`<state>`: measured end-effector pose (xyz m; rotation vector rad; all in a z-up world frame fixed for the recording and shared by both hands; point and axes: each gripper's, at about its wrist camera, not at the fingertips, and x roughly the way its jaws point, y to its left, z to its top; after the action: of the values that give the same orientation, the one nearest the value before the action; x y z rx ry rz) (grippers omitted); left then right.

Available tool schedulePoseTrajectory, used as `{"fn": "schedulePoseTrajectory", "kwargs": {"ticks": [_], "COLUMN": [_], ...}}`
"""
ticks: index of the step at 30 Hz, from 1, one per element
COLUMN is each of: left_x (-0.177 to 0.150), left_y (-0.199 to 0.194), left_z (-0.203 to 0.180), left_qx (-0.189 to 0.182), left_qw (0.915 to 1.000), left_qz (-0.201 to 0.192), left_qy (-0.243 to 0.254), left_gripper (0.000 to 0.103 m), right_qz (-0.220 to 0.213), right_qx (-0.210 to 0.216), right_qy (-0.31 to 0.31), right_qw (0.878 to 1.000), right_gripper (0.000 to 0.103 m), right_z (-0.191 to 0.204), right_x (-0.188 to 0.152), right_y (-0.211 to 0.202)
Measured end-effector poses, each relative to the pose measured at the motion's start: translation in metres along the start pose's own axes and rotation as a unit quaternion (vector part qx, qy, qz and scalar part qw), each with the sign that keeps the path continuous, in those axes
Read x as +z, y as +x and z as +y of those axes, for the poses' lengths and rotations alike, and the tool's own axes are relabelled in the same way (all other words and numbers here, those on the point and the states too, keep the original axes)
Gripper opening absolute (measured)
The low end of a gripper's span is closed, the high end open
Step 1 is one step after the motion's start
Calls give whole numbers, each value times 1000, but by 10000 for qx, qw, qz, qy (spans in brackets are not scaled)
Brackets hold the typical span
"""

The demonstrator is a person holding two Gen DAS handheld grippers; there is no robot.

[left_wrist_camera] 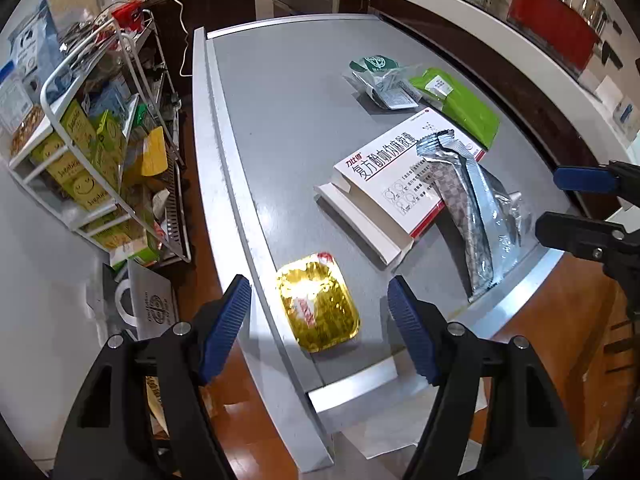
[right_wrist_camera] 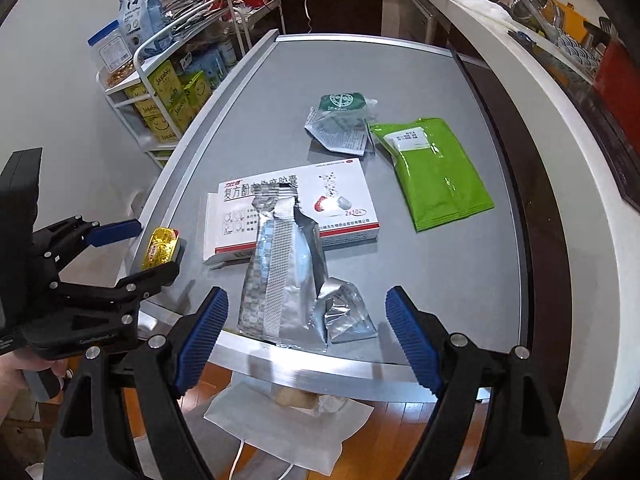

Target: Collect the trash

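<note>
Two sets of tongs hang open over a grey surface [left_wrist_camera: 288, 128] strewn with trash. The left tongs [left_wrist_camera: 320, 320] straddle a gold foil tray [left_wrist_camera: 318, 302] at the near edge without gripping it; the right tongs [right_wrist_camera: 308, 332] flank a torn silver wrapper [right_wrist_camera: 288, 272] lying across a white medicine box [right_wrist_camera: 340, 188].

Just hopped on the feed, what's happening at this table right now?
A person is clearing trash off the grey table with two hand-held grippers. The left hand-held gripper hangs open around a gold foil tray near the table's edge. The right hand-held gripper is open over a torn silver foil pouch lying across a white medicine box. Nothing is gripped yet; a green pouch and a green-and-white wrapper wait farther back.
</note>
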<state>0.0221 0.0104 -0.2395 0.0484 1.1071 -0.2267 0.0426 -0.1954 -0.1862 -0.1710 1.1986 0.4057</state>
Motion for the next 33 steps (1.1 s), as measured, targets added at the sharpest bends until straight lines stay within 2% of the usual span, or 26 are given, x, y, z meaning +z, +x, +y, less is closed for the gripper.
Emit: {"fn": "schedulePoseTrajectory", "kwargs": {"ticks": [7,13,15,18,23,31,33], "left_x": [6,10,8,8,8,5,3], "left_y": [7,-15,-22,-20,-9,4,10], "left_z": [-20,-9,0,12,11,1,1], "left_qx": [-244,-366,-520,-1049,-1089,-551,-629], "left_qw": [9984,9977,9974,9943,9938,9969,9963], "left_qz": [-114,-301,-252,-4,173,378,482], "left_qy": [506,483,429,177,133,406,340], "left_gripper": [72,72,51,48,48,48,48], "right_qz": [37,135,144,141,164,232,250], "right_qx": [-71,-3,4,102,120,112,106], "right_qy": [174,37,-32,-53,-101,-46,-34], "right_qw": [9998,9999,9999,9998,9997,9997,9996], "right_gripper": [80,80,80,80,80,80,80], "right_z": [-13,-9,-2,5,11,10,9], "right_x": [2,12,16,22,26,27,27], "right_y": [5,16,20,23,26,32,34]}}
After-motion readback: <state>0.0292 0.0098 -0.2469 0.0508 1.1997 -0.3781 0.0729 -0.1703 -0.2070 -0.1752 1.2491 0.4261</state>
